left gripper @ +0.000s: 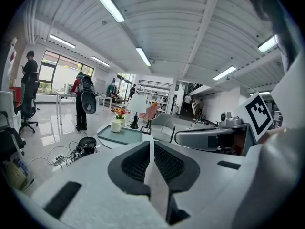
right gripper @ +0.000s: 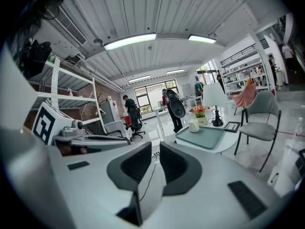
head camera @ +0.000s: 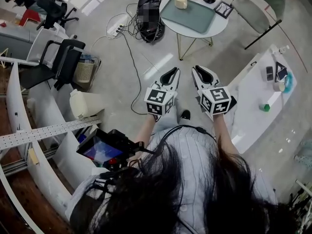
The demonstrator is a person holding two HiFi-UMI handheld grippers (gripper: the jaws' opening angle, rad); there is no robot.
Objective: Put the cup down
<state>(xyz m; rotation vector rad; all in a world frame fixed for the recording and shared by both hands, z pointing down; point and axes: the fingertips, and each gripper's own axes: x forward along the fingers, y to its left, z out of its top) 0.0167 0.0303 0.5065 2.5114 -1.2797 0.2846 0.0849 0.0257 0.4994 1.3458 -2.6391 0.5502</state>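
Left gripper [head camera: 174, 70], right gripper [head camera: 197, 69], open floor [head camera: 146, 57]

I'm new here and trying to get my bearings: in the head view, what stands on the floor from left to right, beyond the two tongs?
Black office chair → black backpack → round white table → grey chair.

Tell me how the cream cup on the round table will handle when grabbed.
The cup looks squat and wide, so probably steady and unlikely to tip. Its smooth, ceramic-looking wall may be slippery and breakable. Standing free on the round table, it would likely slide if nudged.
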